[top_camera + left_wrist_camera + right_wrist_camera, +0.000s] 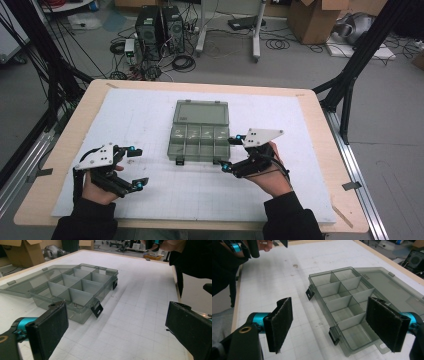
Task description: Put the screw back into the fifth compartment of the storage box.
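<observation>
A grey see-through compartment box (200, 137) lies open in the middle of the white gridded mat (150, 190), its lid (201, 112) folded flat toward the far side. Its several compartments look empty. Two black latches (97, 309) hang from its near wall. My left gripper (137, 166) rests on the mat to the left of the box, open, with nothing between its pads (47, 327). My right gripper (230, 152) is open at the box's near right corner, and its far pad (387, 325) hovers over the box's end (342, 297).
The mat covers a wooden table (320, 150) whose bare rim shows on all sides. Black frame posts (350, 70) stand at both far corners. Beyond lie computer towers (160, 30), cables and cardboard boxes (312, 17) on the floor.
</observation>
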Motion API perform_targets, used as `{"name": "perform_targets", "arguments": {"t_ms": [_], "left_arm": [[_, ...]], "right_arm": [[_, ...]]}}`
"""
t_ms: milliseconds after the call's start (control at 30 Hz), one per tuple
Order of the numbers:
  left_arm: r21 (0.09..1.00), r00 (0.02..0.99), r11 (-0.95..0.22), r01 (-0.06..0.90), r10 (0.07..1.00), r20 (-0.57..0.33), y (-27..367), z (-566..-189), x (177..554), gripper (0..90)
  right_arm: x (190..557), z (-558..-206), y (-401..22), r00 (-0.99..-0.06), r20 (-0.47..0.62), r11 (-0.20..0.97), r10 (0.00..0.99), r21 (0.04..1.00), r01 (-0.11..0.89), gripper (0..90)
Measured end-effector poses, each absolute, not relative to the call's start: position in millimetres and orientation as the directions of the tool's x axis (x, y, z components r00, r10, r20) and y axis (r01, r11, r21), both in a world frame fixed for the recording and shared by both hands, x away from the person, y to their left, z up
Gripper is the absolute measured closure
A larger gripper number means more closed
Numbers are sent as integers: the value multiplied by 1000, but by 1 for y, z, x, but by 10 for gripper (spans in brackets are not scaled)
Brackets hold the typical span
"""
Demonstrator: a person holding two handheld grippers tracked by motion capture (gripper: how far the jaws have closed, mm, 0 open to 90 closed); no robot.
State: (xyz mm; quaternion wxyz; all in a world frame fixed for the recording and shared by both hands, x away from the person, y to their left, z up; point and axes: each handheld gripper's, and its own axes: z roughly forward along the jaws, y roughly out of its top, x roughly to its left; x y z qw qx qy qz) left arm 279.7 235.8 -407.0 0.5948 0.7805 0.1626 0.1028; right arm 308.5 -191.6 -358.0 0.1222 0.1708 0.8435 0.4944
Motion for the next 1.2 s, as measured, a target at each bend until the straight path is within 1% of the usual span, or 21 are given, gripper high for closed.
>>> {"name": "perform_targets", "arguments": {"t_ms": [333,467,700,833,1200], "left_arm": [[962,927,-239,135,372,-37,235,-408,280,50],[961,926,-239,136,375,-38,236,-408,280,50],[960,927,-242,139,373,-41,236,-409,280,50],[960,927,-243,140,374,-40,235,-410,281,50],[961,926,-238,142,375,-44,235,-410,282,50]], "right_arm": [[298,-375,-214,-901,-7,393,434,901,183,147],[295,-383,-219,-901,6,381,434,905,190,140],[293,-396,-227,-886,34,349,462,912,217,124],[293,-400,-228,-883,33,362,469,904,227,120],[294,-406,-235,-875,71,346,479,901,263,103]]}}
